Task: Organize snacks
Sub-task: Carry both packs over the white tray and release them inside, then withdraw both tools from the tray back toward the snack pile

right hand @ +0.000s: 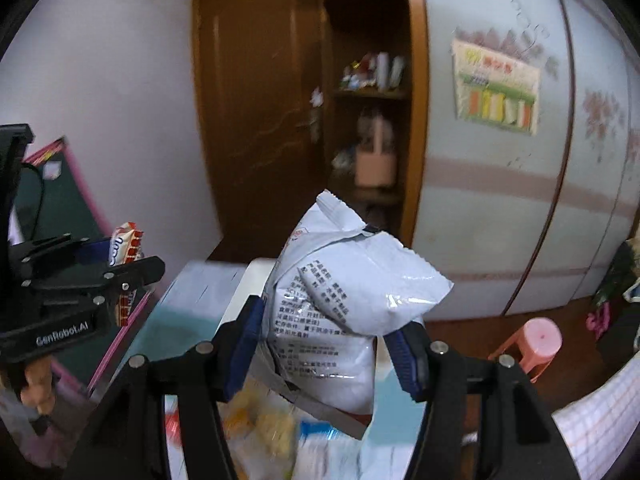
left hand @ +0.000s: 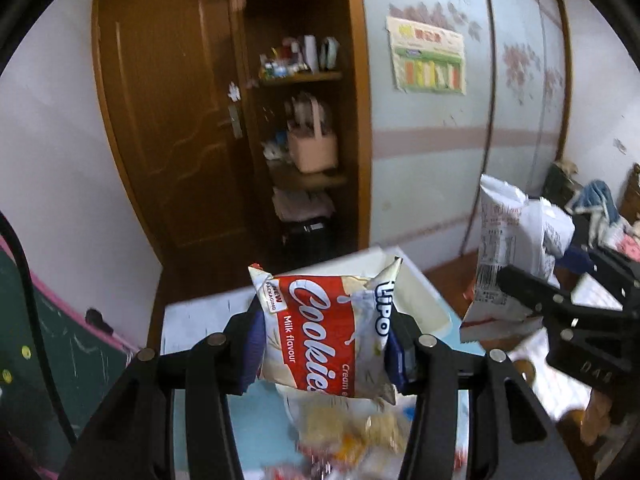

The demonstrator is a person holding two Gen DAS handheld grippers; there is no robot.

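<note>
One red-and-white foil packet (left hand: 326, 330), printed "Lipo Cookies – Milk flavour", clamped in left gripper (left hand: 326, 344) fingers; one white plastic bag (right hand: 344, 308), black Chinese print, pinched by right gripper (right hand: 332, 344) – both above the blue surface (left hand: 260, 432).

Both claws loaded and lifted over a crowded table

The left claw (left hand: 324, 332) has its jaws filled by a cookie packet (left hand: 328, 328), the right claw (right hand: 332, 332) by a white bag (right hand: 336, 312), so nothing passes between either pair. Open air lies ahead of both, towards the brown door (left hand: 168, 120) and the shelf unit (left hand: 304, 120). Below them blurred loose snacks (left hand: 352, 436) cover the table (left hand: 200, 320). Right of the right claw a pink stool (right hand: 532, 344) blocks the floor, and a chalkboard (left hand: 60, 340) stands left of the left claw
</note>
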